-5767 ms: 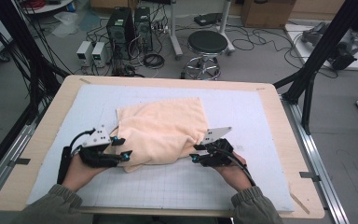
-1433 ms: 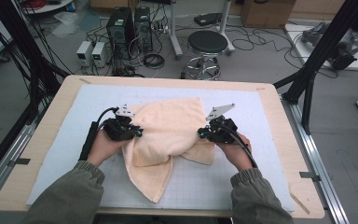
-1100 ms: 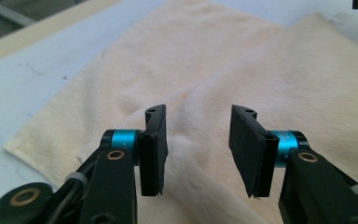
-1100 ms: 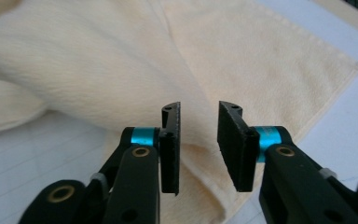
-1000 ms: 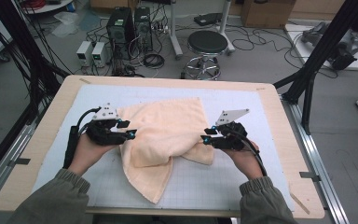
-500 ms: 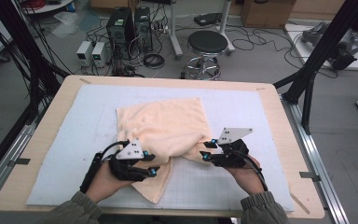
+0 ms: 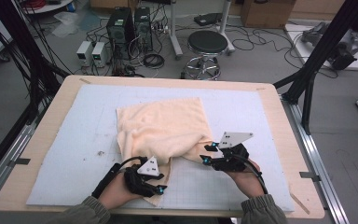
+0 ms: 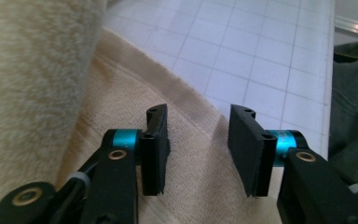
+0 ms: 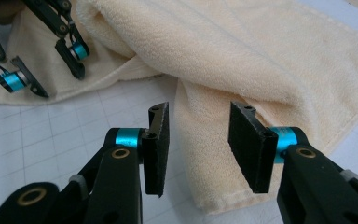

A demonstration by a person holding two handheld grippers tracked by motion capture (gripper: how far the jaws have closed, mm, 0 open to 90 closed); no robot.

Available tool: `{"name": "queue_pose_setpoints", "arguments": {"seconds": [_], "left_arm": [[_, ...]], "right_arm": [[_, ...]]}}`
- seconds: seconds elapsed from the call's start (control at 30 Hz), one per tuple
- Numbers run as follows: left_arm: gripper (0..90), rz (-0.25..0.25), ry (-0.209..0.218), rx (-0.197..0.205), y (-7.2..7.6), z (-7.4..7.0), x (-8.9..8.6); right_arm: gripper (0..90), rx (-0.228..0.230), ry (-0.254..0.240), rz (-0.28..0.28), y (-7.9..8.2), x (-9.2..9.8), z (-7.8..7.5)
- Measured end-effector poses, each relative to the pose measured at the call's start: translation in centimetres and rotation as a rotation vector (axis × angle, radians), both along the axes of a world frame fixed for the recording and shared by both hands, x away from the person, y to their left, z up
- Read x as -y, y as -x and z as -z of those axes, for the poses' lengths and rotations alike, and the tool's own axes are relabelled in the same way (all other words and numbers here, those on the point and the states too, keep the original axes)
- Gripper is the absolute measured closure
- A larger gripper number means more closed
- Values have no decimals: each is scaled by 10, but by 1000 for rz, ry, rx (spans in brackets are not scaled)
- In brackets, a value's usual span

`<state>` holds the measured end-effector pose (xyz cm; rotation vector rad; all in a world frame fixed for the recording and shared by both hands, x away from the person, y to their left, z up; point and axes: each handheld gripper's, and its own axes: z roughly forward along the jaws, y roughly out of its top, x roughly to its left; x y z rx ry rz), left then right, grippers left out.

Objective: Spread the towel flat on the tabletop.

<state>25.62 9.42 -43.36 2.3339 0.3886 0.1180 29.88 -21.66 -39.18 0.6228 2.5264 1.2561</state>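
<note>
Towel (image 7: 161,128) under both grippers — left (image 8: 198,151) closing, right (image 9: 198,149) opening, jaws apart, nothing pinched.

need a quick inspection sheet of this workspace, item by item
surface: pale grid mat on a wooden table, small dark speck left of the towel
job's things: cream towel, partly folded, near corner hanging toward the table's front edge
clutter: nothing seen
grippers: left claw over the towel's hem, jaws apart, just been closing; right claw at a folded edge, jaws apart, just been opening
cables: black cable trailing from the right claw
surroundings: stool, computer towers, floor wiring
</note>
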Motion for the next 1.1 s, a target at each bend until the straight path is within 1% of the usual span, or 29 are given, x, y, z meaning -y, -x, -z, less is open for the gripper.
{"name": "queue_pose_setpoints", "arguments": {"seconds": [0.1,0.13,0.2,0.27,0.3,0.4,0.43,0.5,0.57,0.63,0.7,0.77,0.8,0.83,0.87,0.9,0.93,0.97,1.03,1.07,1.1], "left_arm": [[633,-12,11,12,2,1,-1],[664,-9,13,21,4,2,0],[756,1,6,41,7,1,1],[803,4,0,38,8,1,2],[823,-3,3,32,8,0,2],[849,-10,-1,7,8,-2,0],[853,-3,-3,-4,9,-3,-2],[854,15,2,-17,15,-8,-10],[855,28,16,-19,24,-14,-23],[855,27,31,-21,34,-21,-38],[856,8,44,-15,47,-31,-57],[856,-3,52,-11,55,-38,-72],[856,-15,52,-3,58,-40,-80],[855,-31,56,-4,60,-42,-89],[846,-36,48,0,60,-44,-94],[820,-56,60,-7,58,-45,-101],[764,-68,78,-16,57,-46,-104],[739,-84,98,-16,54,-47,-106],[638,-112,123,-2,48,-50,-104],[602,-113,129,4,46,-51,-103],[586,-110,134,12,43,-51,-100]], "right_arm": [[582,3,-1,-1,0,-1,0],[582,5,-2,1,1,-1,0],[582,7,1,-2,0,-1,0],[582,7,-2,-4,1,-2,-1],[582,10,0,-8,1,-3,-1],[582,8,-2,-10,3,-4,-2],[582,16,-1,-15,3,-4,-3],[582,18,-3,-14,4,-4,-4],[582,16,-5,-21,6,-4,-5],[582,11,0,-26,7,-6,-5],[582,11,12,-37,8,-9,-4],[582,13,18,-53,8,-12,-3],[582,11,21,-58,8,-15,-3],[582,9,22,-62,9,-17,-3],[582,11,24,-76,8,-20,-3],[582,10,25,-78,8,-22,-2],[580,9,31,-81,7,-26,-2],[580,7,34,-86,7,-28,-1],[573,9,45,-100,5,-32,1],[563,6,45,-110,3,-35,2],[547,5,44,-117,3,-36,2]]}}
